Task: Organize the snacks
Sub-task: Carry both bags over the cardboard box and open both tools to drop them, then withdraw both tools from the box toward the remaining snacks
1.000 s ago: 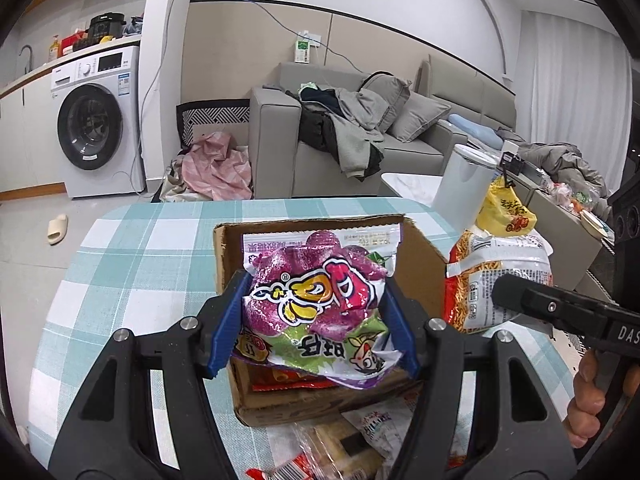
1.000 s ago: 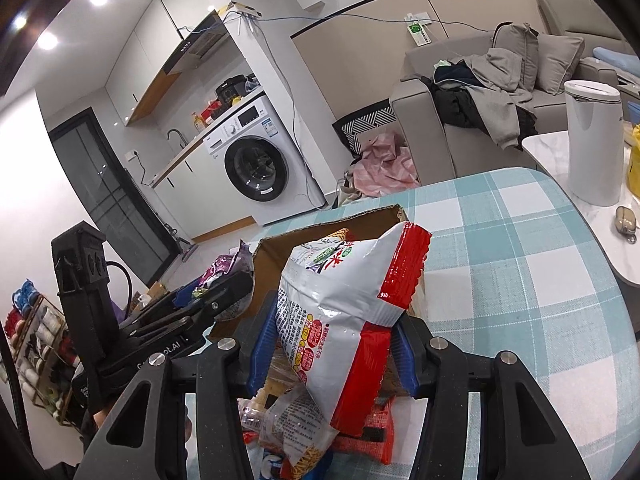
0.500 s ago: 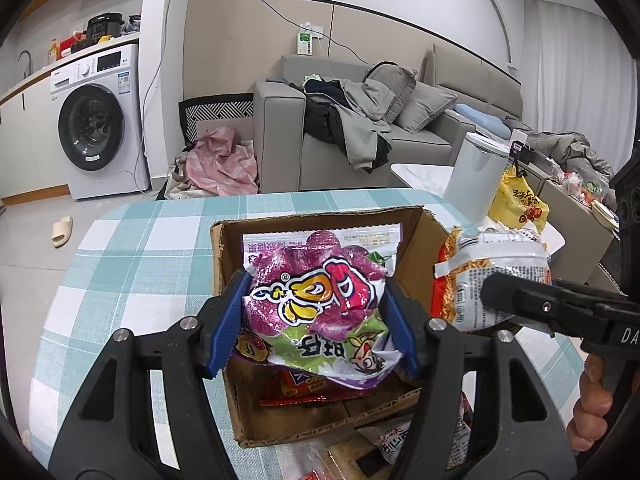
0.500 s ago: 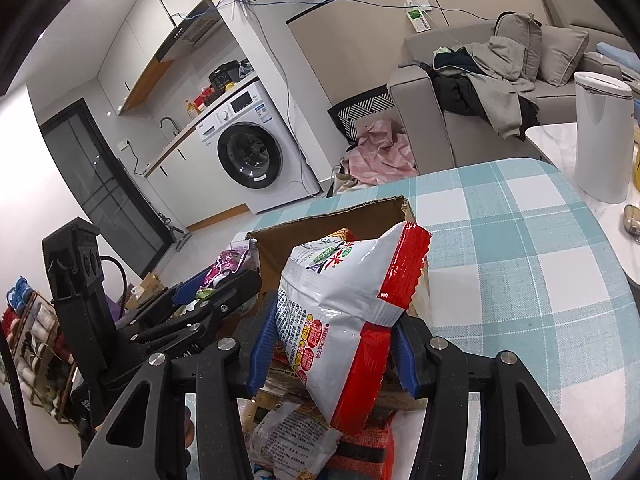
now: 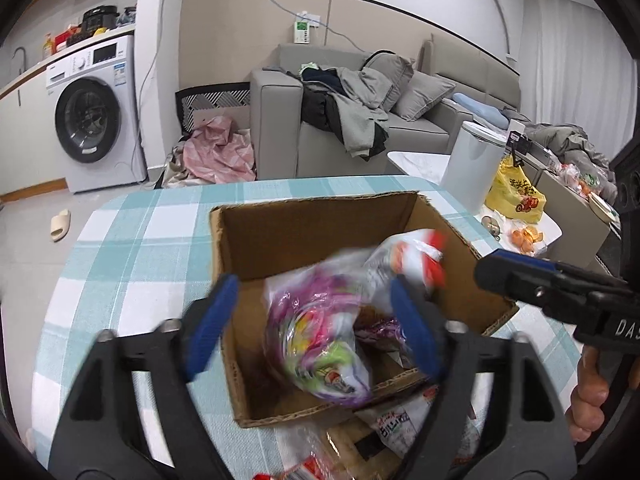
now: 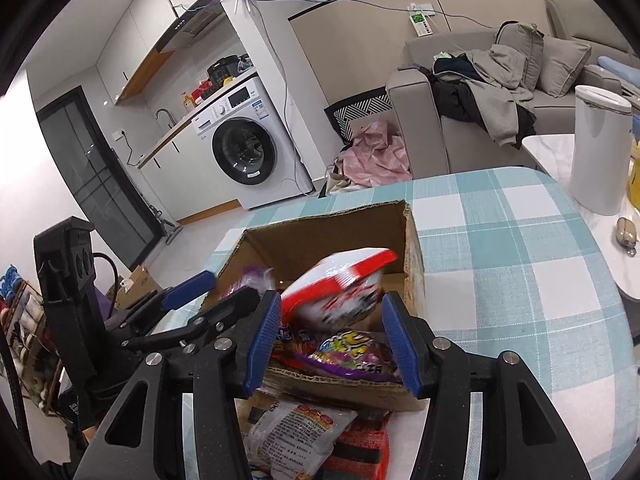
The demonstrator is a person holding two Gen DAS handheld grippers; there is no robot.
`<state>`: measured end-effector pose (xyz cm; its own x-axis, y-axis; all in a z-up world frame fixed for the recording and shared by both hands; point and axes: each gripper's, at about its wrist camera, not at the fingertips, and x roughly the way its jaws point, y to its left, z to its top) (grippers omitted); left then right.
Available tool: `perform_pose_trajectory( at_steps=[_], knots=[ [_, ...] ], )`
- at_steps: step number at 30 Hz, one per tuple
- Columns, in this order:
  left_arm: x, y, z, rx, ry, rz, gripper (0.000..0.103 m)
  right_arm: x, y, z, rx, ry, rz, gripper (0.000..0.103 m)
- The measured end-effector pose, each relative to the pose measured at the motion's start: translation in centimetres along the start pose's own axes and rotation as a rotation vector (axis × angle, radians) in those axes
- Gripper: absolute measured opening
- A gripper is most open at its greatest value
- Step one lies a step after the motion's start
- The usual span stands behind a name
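An open cardboard box (image 5: 320,232) stands on the checked table, also in the right wrist view (image 6: 332,236). My left gripper (image 5: 316,326) is open above the box's near side; a blurred purple snack bag (image 5: 316,344) drops free between its blue pads into the box. My right gripper (image 6: 334,340) is open too; a blurred white and red snack bag (image 6: 340,284) falls from it into the box, also seen in the left wrist view (image 5: 412,256). Purple packets (image 6: 352,354) lie in the box.
Loose snack packets (image 6: 296,432) lie on the table in front of the box. The teal checked tablecloth (image 6: 500,248) spreads right of the box. A white bin (image 6: 600,148) and a low white table with a yellow bag (image 5: 516,196) stand beyond the table's right edge.
Both grippers have opened and let go of their bags. The purple bag and the white and red bag are falling into the box.
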<state>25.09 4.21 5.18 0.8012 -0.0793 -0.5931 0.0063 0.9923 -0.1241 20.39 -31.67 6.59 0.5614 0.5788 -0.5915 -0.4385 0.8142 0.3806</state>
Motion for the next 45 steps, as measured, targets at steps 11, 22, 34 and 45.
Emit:
perform_pose_trajectory(
  at_steps=[11,22,34,45],
  knots=[
    [-5.3,1.0,-2.4,-0.046,-0.02,-0.001,0.102,-3.8,-0.1,-1.9,-0.02,-0.037,-0.012,0.103],
    [-10.1,1.8,-5.8,-0.07,-0.022,0.02,0.102,-6.2,0.6,-5.1,-0.052,-0.006,-0.022,0.103],
    [-13.0,1.7,-9.7,-0.061,-0.001,0.008,0.102,-7.8,0.1,-8.5,-0.07,0.046,-0.047,0.103],
    [-14.6,0.4,-12.1,-0.042,0.018,0.022,0.102,-9.2,-0.9,-11.5,-0.08,0.083,-0.063,0.103]
  ],
)
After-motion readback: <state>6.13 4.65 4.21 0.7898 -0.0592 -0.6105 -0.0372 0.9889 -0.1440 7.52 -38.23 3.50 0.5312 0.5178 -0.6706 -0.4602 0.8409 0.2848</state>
